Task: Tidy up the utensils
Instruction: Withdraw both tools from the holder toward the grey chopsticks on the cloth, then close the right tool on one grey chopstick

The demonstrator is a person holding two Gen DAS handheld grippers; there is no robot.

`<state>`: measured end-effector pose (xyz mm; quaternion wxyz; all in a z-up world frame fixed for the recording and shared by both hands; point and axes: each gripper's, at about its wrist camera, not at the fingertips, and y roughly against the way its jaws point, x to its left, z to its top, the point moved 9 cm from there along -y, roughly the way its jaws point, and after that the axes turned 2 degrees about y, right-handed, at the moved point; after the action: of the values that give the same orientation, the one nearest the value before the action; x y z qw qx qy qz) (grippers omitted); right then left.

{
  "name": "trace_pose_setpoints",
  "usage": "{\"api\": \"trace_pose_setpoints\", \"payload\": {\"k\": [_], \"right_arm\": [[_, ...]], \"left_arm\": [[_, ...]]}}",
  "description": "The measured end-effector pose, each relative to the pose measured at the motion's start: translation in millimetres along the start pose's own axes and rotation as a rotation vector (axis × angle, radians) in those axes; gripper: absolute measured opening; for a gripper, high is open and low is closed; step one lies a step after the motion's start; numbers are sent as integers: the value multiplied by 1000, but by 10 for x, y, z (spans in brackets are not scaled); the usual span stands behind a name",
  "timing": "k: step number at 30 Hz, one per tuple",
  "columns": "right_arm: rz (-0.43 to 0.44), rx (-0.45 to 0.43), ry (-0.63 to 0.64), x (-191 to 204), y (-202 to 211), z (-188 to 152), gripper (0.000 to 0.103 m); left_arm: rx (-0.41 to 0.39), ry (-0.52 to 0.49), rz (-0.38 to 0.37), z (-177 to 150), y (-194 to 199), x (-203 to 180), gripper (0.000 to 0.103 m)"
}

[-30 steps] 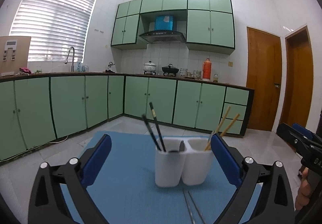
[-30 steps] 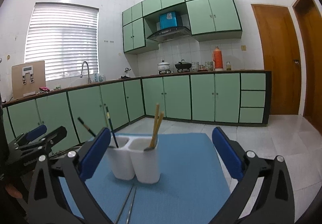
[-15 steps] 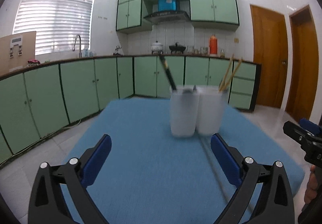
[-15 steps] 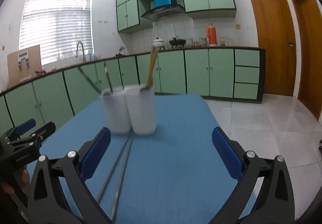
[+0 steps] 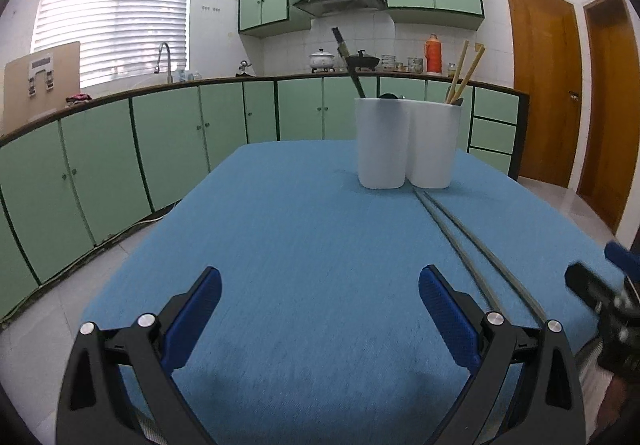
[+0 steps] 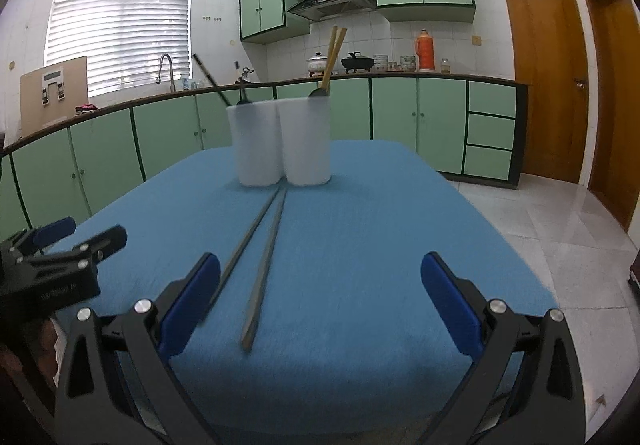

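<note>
A white two-compartment utensil holder (image 5: 406,143) stands on the blue table mat (image 5: 304,253); it also shows in the right wrist view (image 6: 280,141). Dark chopsticks (image 5: 347,63) stick out of its left compartment, wooden chopsticks (image 5: 466,71) out of its right one. A pair of grey metal chopsticks (image 5: 460,237) lies on the mat in front of the holder, also in the right wrist view (image 6: 260,249). My left gripper (image 5: 320,309) is open and empty, left of the metal chopsticks. My right gripper (image 6: 320,301) is open and empty over their near ends.
The mat's near edge (image 6: 320,405) drops off just below my right gripper. Green cabinets (image 5: 160,133) line the walls, with a sink tap (image 5: 164,61) at the left. Tiled floor (image 6: 560,221) and wooden doors (image 6: 540,77) lie to the right.
Both grippers have pulled back from the holder and dropped lower toward the mat. The metal chopsticks now show along their full length. Both grippers stay open.
</note>
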<state>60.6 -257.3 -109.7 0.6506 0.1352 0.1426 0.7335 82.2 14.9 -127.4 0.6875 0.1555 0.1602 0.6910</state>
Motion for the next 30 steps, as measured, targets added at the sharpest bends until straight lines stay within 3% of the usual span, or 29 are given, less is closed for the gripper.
{"api": "trace_pose_setpoints", "payload": {"k": [1, 3, 20, 30], "right_arm": [[-9, -4, 13, 31, 11, -24, 94], [-20, -3, 33, 88, 18, -83, 81], [-24, 10, 49, 293, -74, -341, 29], [-26, -16, 80, 349, -111, -356, 16]], "left_arm": [[-1, 7, 0, -15, 22, 20, 97], [-1, 9, 0, -14, 31, 22, 97], [-11, 19, -11, -63, 158, 16, 97], [1, 23, -21, -80, 112, -38, 97]]}}
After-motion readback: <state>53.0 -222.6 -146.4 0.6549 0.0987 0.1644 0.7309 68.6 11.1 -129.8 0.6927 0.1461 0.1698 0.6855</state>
